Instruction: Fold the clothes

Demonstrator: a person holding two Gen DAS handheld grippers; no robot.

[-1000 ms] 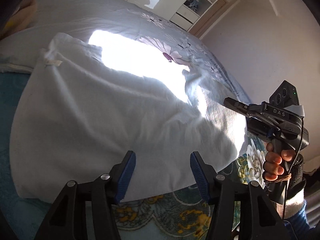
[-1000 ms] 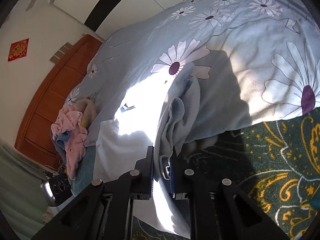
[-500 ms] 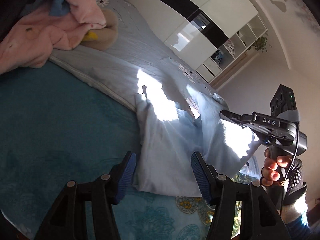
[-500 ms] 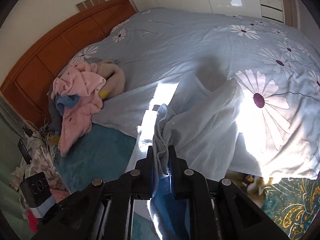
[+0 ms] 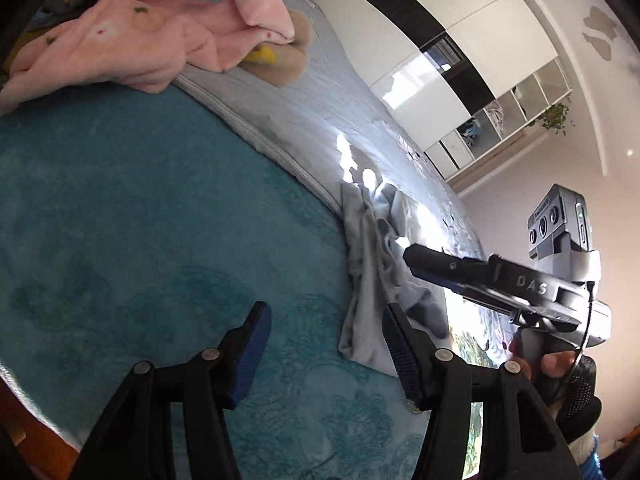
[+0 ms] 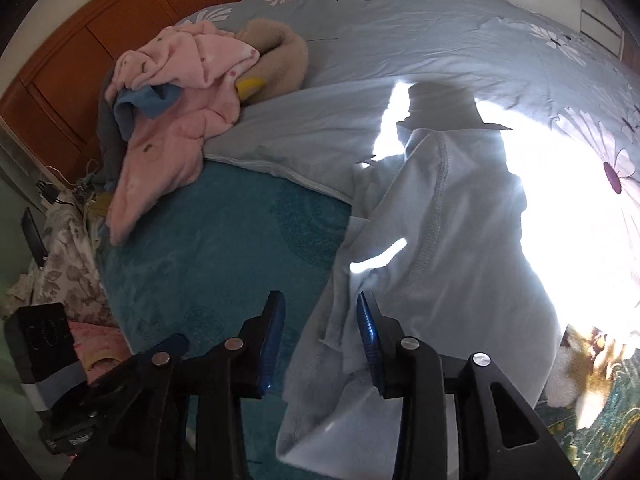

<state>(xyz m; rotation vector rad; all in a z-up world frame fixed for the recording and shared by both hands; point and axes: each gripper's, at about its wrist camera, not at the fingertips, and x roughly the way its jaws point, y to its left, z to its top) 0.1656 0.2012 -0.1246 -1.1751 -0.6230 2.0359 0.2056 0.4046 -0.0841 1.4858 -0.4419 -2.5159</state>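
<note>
A pale blue garment lies folded over itself on the bed, half on the teal blanket, half on the flowered duvet. My right gripper stands open just above the garment's near edge, its fingers either side of a fold but not closed on it. In the left wrist view the same garment is a narrow rumpled strip, with the right gripper above it. My left gripper is open over the teal blanket, left of the garment, holding nothing.
A heap of pink, blue and tan clothes sits at the head of the bed by the wooden headboard. A patterned green rug lies at the right. White cabinets stand beyond the bed. A hand grips the right tool.
The right gripper carried the garment's edge across toward the teal blanket, then opened and let it go. The left gripper swung left, away from the garment, and stayed open.
</note>
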